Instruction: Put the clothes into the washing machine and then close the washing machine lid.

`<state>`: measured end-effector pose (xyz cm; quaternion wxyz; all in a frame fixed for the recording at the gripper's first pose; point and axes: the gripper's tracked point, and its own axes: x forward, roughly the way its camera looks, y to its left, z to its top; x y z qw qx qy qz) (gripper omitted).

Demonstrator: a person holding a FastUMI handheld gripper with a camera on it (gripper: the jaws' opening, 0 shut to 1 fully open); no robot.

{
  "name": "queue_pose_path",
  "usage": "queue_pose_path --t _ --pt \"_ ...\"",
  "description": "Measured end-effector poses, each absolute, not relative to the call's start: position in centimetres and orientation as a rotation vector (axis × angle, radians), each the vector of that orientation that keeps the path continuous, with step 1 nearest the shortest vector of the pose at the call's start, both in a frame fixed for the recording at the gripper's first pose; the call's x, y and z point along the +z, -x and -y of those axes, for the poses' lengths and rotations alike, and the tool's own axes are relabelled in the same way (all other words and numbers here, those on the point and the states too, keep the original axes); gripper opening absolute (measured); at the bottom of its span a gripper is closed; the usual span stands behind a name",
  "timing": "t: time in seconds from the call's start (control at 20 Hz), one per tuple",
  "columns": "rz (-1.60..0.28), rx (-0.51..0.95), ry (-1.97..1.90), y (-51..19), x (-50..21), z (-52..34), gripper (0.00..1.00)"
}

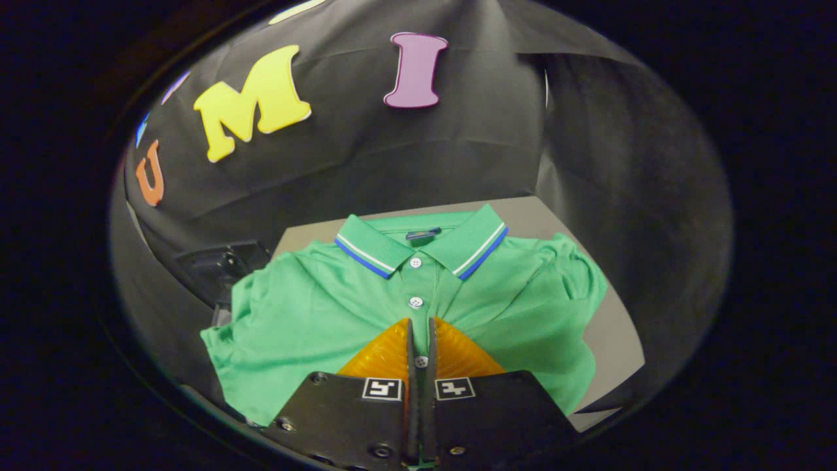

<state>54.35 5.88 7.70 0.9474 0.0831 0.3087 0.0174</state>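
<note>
Between the fingers (386,356) of the gripper (420,327) sits a pinched strip of the green polo shirt (307,320), right on its button placket — jaws nearly closed, only a thin slit left, both sides pressing the fabric with one button caught in the slit. Gripper points forward and down at the shirt's chest, tips stopping just below the second button, collar (418,245) beyond them. Shirt lies flat, front up, on a grey table (614,340), collar toward the far edge; a dark object (219,268) sits off the shirt's left sleeve, too dim to identify.
</note>
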Motion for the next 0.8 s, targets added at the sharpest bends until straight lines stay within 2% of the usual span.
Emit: queue_pose_path --t 0.3,0.8 --pt "-0.528 0.067 -0.221 -52.5 10.1 -7.0 0.05" --pt "-0.317 0.146 -0.227 -48.6 20.4 -12.0 0.05"
